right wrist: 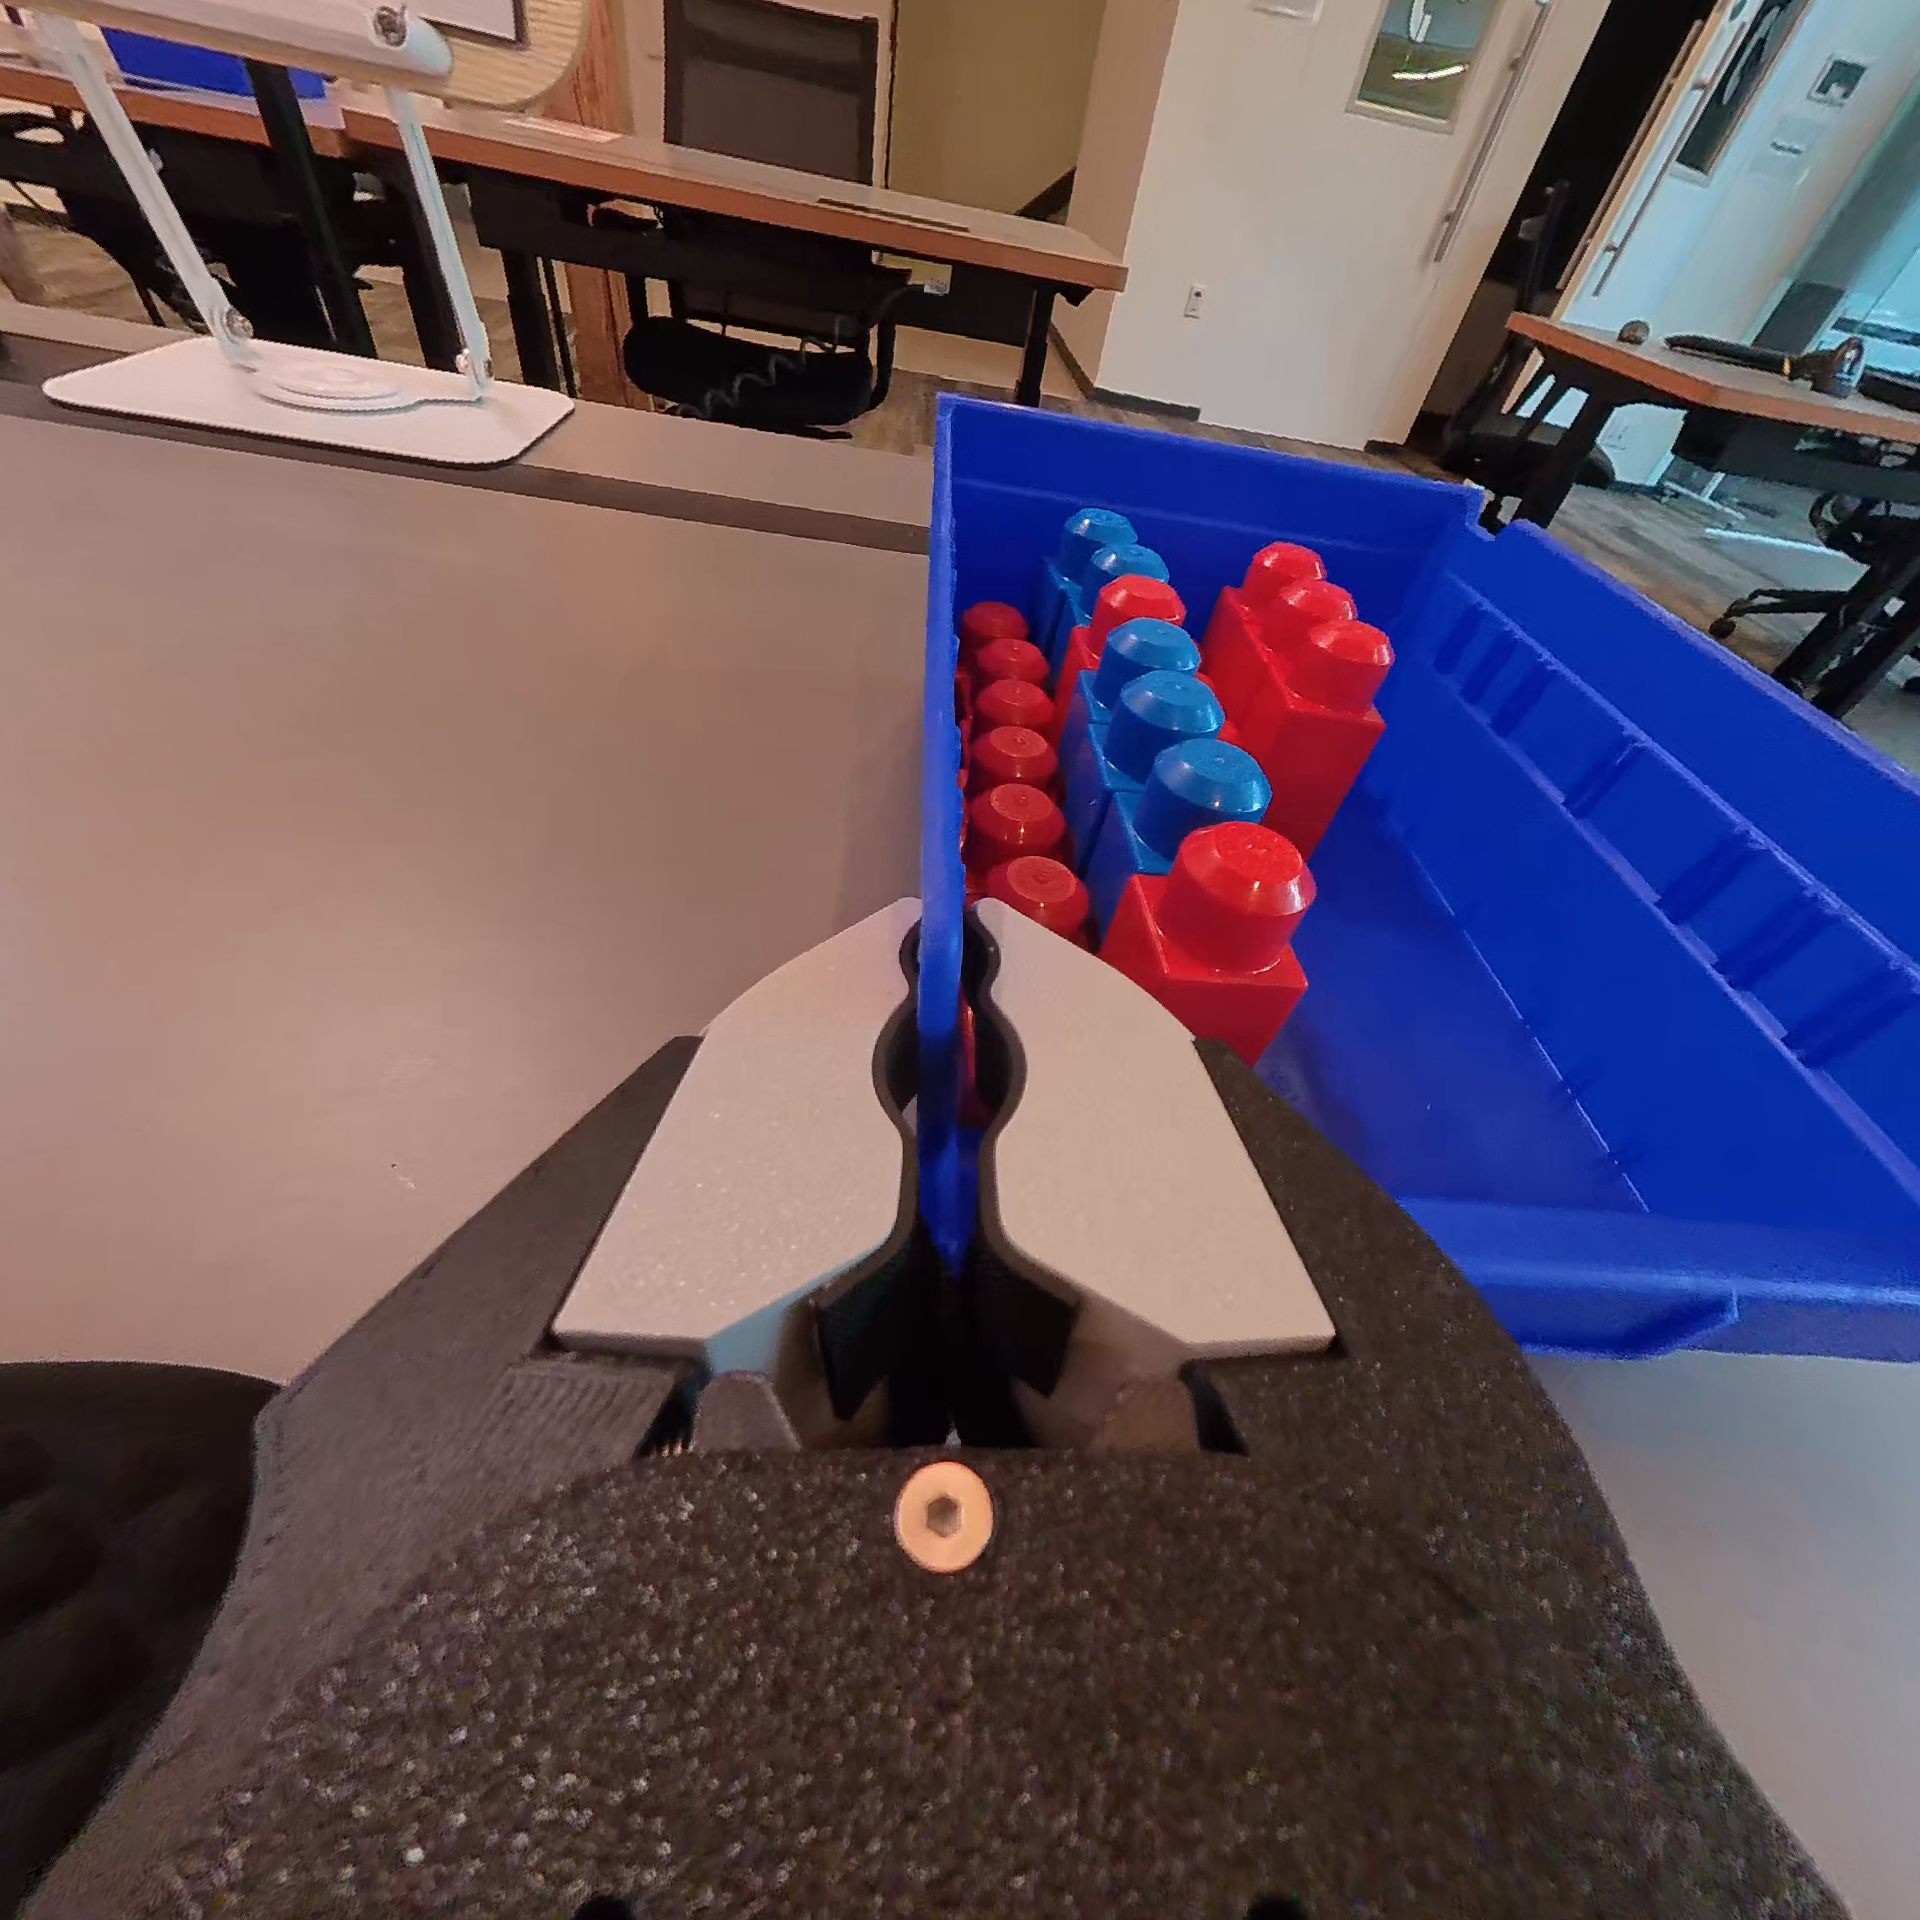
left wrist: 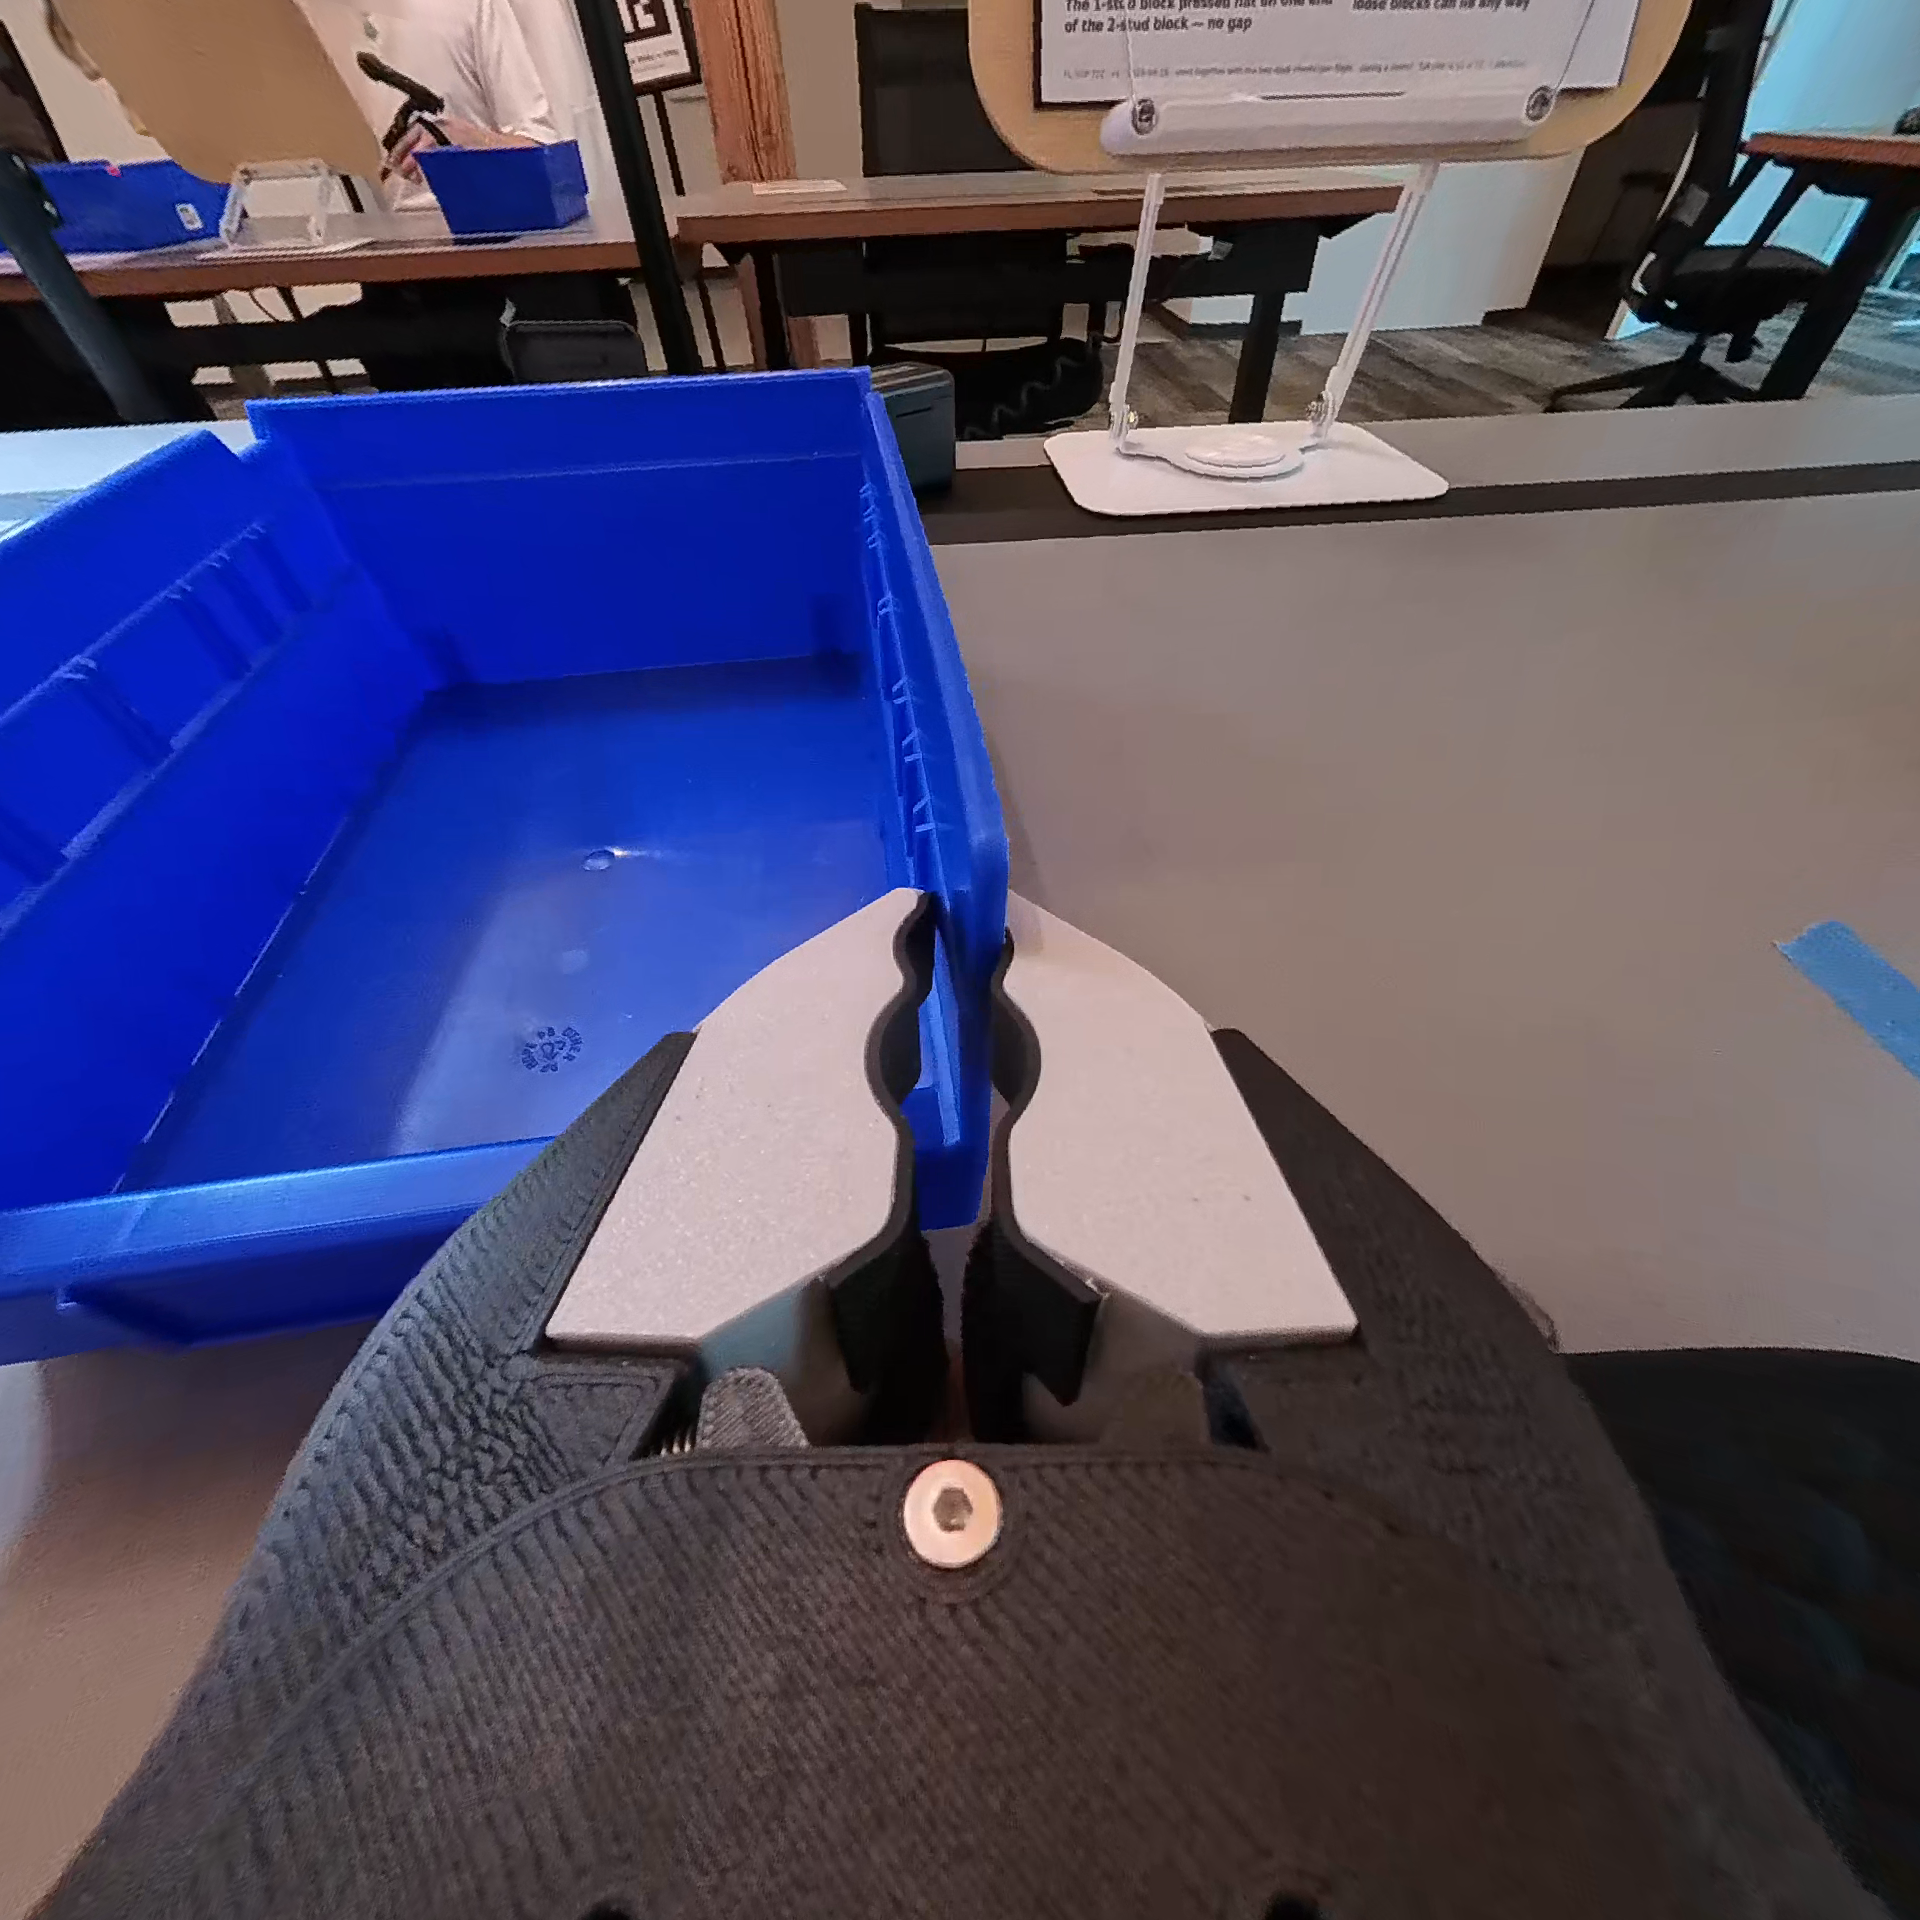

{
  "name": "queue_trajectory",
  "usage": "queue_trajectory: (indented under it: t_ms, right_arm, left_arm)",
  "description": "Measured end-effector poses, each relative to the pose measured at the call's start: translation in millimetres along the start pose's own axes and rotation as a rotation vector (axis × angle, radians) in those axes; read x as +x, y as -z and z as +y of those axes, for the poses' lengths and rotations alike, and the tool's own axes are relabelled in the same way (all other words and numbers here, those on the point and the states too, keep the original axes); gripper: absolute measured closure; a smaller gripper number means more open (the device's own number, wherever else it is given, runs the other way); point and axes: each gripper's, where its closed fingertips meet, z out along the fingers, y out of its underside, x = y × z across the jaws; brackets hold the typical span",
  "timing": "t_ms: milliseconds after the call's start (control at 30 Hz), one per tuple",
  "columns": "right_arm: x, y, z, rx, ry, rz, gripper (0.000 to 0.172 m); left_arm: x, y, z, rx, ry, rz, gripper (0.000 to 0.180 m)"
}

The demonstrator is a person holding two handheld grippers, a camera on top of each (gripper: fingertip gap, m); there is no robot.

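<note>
Glossy smooth plastic on both blue bins (left wrist: 582, 540) (right wrist: 1558, 1039); shiny plastic red and blue blocks (right wrist: 1236, 894); matt grey desk (left wrist: 1455, 779); rough, ridged black gripper bodies; grainy matt fingers (left wrist: 769, 1143).

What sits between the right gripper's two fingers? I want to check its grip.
In the right wrist view, the left side wall of the blue bin stands between the right gripper fingers, clamped.

Your left gripper (left wrist: 961, 935) covers the near corner of the blue bin (left wrist: 520, 831), and the picture cuts off the bin's left side. Your right gripper (right wrist: 948, 925) hides the nearest red blocks (right wrist: 1013, 769). The other blue bin (right wrist: 1662, 935) runs off the right edge.
</note>
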Motion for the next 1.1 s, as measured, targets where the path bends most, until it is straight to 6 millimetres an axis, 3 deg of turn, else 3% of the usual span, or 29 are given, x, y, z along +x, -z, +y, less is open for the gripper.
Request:
queue_trajectory:
  t_ms: [1100]
  right_arm:
    - [-23,-2,-2,-0.030,0.096,-0.079,0.164]
  left_arm:
    - [39,-9,-1,-0.102,-0.158,0.126,0.168]
